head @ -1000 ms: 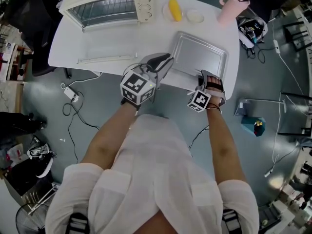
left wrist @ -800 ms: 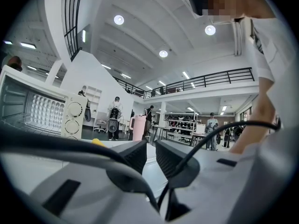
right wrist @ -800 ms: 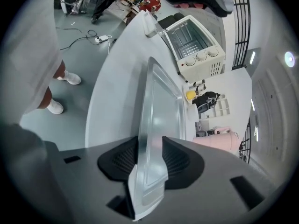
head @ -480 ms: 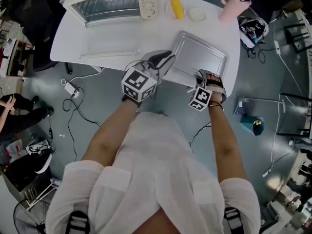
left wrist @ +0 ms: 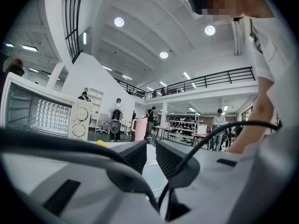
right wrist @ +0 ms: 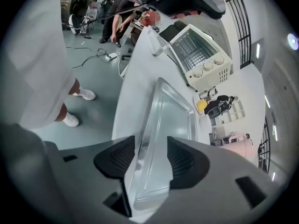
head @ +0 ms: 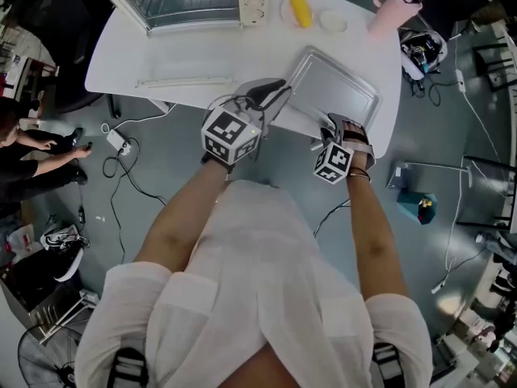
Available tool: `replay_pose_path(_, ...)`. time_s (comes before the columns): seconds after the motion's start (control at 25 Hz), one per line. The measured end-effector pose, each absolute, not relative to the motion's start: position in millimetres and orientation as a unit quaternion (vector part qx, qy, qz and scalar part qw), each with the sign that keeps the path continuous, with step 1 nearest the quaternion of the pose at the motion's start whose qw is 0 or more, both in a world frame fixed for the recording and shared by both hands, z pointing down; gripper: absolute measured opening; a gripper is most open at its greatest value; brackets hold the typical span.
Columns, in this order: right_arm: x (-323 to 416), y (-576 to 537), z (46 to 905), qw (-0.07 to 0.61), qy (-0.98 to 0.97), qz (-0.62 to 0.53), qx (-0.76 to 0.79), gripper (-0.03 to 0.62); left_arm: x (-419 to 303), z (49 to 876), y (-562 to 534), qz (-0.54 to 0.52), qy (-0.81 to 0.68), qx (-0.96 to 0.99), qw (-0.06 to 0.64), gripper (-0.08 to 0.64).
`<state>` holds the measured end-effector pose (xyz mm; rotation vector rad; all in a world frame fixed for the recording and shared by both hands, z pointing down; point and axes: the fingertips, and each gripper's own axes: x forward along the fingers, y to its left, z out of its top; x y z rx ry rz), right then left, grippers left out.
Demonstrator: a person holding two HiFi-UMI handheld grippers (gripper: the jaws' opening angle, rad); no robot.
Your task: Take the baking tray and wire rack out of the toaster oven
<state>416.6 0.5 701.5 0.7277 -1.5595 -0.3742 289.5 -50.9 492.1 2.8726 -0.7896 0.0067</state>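
Observation:
The silver baking tray [head: 335, 87] lies flat on the white table [head: 178, 59], near its front right edge. My right gripper [head: 333, 126] points down at the tray's near rim [right wrist: 154, 125]. Its jaws have just been opening and stand open, with the rim between the pads but not pressed. My left gripper [head: 275, 95] is held level beside the tray's left edge, its jaws [left wrist: 151, 155] a narrow gap apart with nothing in them. The cream toaster oven [head: 194, 2] stands at the back left with its door down. I cannot make out the wire rack.
The oven's open glass door ends in a handle bar [head: 186, 81] lying toward me. A yellow item on a plate [head: 300, 9], a small white dish [head: 331, 23] and a pink jug [head: 392, 10] stand at the back right. Cables cross the floor, where a person [head: 24, 136] sits at left.
My right gripper has shifted slightly along the tray's near rim and tilted. The tray and my left gripper have stayed put. A person has come into view at left.

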Motion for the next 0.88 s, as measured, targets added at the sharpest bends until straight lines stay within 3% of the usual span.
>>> replay_pose_path(0.36,399.0,3.4,687.9,0.644,-0.678,-0.176,0.309,0.219,269.3,483.4,-48.4,0.000,-0.282,0.956,0.084,0.051)
replay_pose_path(0.64,381.8,-5.3,645.7,0.635,-0.675,-0.197,0.321,0.149,228.0,459.0,-50.9,-0.010,-0.319,0.944,0.085,0.051)
replay_pose_path(0.88,340.6,-38.8,609.9,0.619,-0.681,-0.239,0.309,0.132,179.1,436.8,-63.8,-0.018,-0.364,0.928,0.077,0.049)
